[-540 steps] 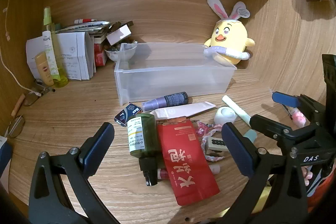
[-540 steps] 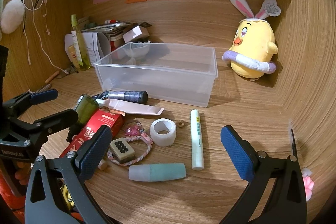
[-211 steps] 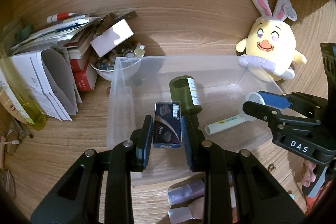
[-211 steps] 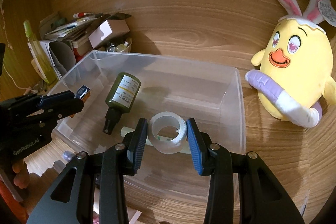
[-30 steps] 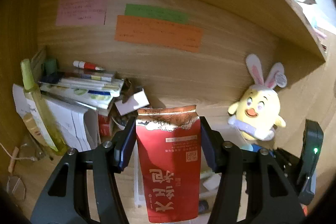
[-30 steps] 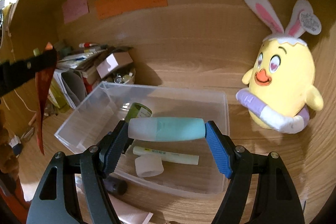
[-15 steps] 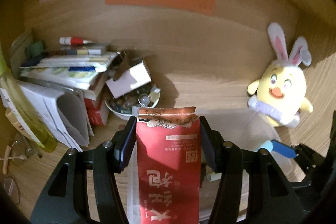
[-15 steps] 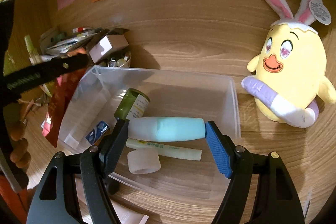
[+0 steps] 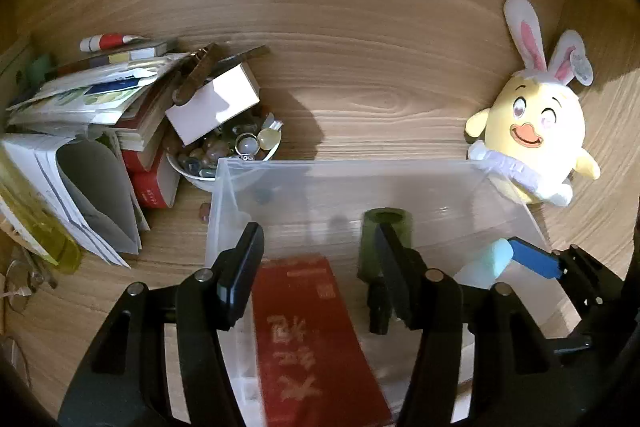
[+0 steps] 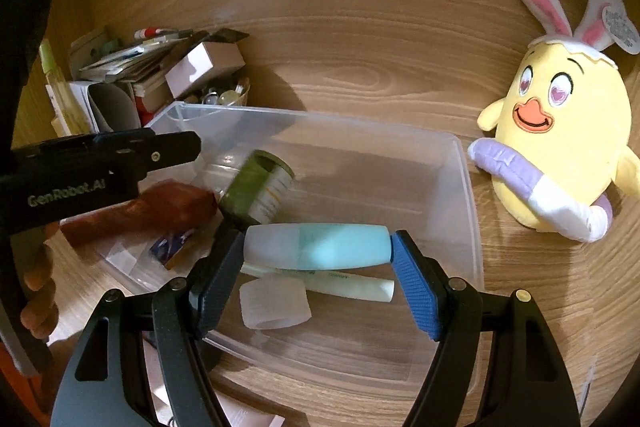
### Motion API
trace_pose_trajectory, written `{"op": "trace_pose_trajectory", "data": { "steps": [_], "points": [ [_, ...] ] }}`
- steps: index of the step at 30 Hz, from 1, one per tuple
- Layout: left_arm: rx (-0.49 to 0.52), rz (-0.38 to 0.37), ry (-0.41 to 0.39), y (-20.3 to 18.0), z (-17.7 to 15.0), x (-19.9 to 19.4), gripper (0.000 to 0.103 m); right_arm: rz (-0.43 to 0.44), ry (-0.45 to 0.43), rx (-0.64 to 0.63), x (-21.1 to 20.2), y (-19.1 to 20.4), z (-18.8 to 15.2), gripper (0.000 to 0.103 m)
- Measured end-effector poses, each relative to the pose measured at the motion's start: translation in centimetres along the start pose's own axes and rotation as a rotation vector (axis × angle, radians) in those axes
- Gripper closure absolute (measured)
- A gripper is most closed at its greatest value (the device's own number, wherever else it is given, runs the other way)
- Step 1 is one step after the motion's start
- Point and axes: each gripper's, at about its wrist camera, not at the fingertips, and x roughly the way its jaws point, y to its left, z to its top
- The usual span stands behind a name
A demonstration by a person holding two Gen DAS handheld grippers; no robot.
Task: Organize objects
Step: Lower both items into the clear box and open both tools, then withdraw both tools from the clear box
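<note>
Here, in the left wrist view, the left gripper (image 9: 316, 267) stands released, its fingers apart from the red pouch (image 9: 316, 339), which lies blurred between and below them over the near end of the clear bin (image 9: 224, 187). The pouch looks to be dropping free, and it could land propped on the near wall or slide out, since it is long and flat. Just ahead of the right-hand finger the green bottle (image 9: 372, 243) lies inside the bin, so the pouch may come down partly on top of it. Off to the upper left, a white bowl (image 9: 188, 175) of small stones sits just outside the bin's far corner. In the right wrist view, the right gripper (image 10: 318, 247) is clenched end to end on the teal tube (image 10: 320, 241), held crosswise above the bin. Directly beneath lie a pale stick (image 10: 340, 281) and a roll of white tape (image 10: 274, 301), with a small blue box (image 10: 172, 247) to the lower left. Let go from here, the round tube would likely roll on landing and knock those pieces, or bounce toward the near rim.
</note>
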Motion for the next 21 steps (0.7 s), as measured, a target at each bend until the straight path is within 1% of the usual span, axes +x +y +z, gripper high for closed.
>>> {"op": "trace_pose_trajectory", "data": {
  "steps": [4, 8, 11, 13, 17, 21],
  "points": [
    [-0.018, -0.021, -0.004, 0.3, 0.0, -0.9, 0.039, -0.006, -0.003, -0.003, -0.1, 0.0, 0.0, 0.031],
    [-0.014, -0.03, -0.025, 0.1, -0.2, -2.2, 0.033, -0.009, -0.002, -0.006, -0.2, 0.0, -0.1, 0.027],
    [0.005, -0.024, -0.048, -0.2, -0.4, -3.4, 0.028, -0.016, -0.007, -0.018, -0.4, 0.2, -0.1, 0.026],
    [0.027, -0.015, -0.068, -0.5, -0.8, -4.6, 0.027, -0.022, -0.012, -0.027, -0.8, 0.3, 0.0, 0.026],
    [0.056, 0.0, -0.108, -0.8, -1.5, -6.8, 0.018, -0.023, -0.024, -0.034, -1.6, 0.5, 0.1, 0.025],
    [0.076, 0.013, -0.15, -0.8, -2.4, -9.2, 0.009, -0.013, -0.045, -0.033, -3.0, 0.5, 0.1, 0.021]
  ]
}}
